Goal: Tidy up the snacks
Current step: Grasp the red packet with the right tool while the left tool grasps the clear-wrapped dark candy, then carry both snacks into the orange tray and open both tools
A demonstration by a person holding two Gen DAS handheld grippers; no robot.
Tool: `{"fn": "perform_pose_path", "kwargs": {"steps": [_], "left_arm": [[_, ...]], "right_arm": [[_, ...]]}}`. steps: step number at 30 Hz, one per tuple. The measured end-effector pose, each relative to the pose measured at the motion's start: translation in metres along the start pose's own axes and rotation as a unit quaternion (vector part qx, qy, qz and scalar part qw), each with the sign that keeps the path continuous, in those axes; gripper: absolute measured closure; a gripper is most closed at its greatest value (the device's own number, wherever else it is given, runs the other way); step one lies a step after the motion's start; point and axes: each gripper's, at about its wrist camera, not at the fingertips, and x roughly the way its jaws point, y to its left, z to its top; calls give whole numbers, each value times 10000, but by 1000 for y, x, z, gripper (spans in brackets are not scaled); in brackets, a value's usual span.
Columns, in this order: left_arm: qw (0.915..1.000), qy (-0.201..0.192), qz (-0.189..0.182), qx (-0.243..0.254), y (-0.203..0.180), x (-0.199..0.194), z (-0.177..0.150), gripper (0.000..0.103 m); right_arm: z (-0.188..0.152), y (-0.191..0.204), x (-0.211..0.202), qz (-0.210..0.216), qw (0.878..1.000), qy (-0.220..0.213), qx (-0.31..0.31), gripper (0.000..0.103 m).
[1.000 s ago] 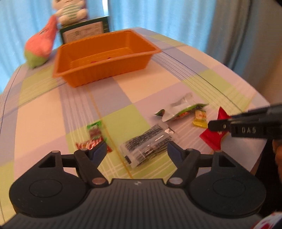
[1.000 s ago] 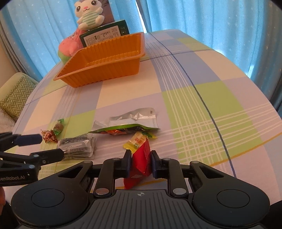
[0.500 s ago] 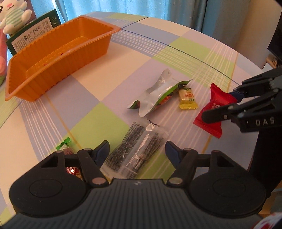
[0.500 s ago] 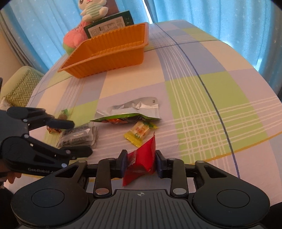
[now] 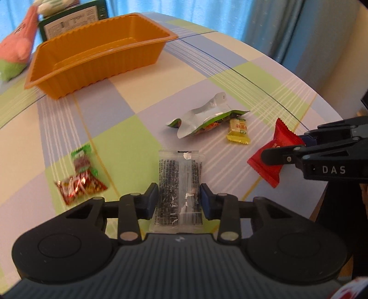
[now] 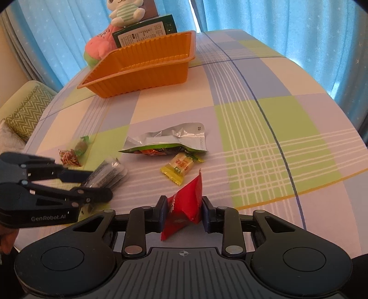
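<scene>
Closing on a clear packet (image 5: 179, 184) printed with black flecks, the left gripper (image 5: 179, 198) now has a blue pad at each long edge of it; a second ago the same jaws stood wide with the packet lying loose between them. Whether the pads already press cannot be told; the packet lies flat on the checked tablecloth (image 5: 128, 96).

- Right gripper (image 6: 182, 208): narrow, both pads against a red snack pouch (image 6: 184, 204), which stands on edge between them with its top corner up. The jaws are closing slightly. Half a second ago the pouch sat in the same pinch, so this hold is unchanged.
- Orange ribbed tray (image 5: 96, 57): at the far side of the table, well apart from both grippers; no snack can be made out in it.
- Loose on the cloth: an opened silver-and-green foil bag (image 5: 202, 119), a yellow wrapped candy (image 5: 238, 131) just beside it, and red-and-green wrapped sweets (image 5: 80, 179) near the left gripper.
- Behind the tray: a dark green box (image 6: 145, 32), a pink plush (image 6: 99, 44), a plush rabbit (image 6: 125, 10).

Reading: with both tools at a snack, the pick-up stage looks nearly complete, and carrying both to the tray seems the likely step. Sorting is at an early stage, with three items untouched.
</scene>
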Motion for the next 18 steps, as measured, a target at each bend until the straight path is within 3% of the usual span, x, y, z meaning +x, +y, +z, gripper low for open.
{"fn": "perform_pose_path", "kwargs": {"steps": [6,18], "left_arm": [[9969,-132,285,-715,-4,-18,-18,68],[9921,-357,535,-1075,-7,-47,-23,68]], "right_arm": [[0,5,-9,-24,9999,-133,-63,80],[9,20,-29,29,9987,-455,-209,82]]}}
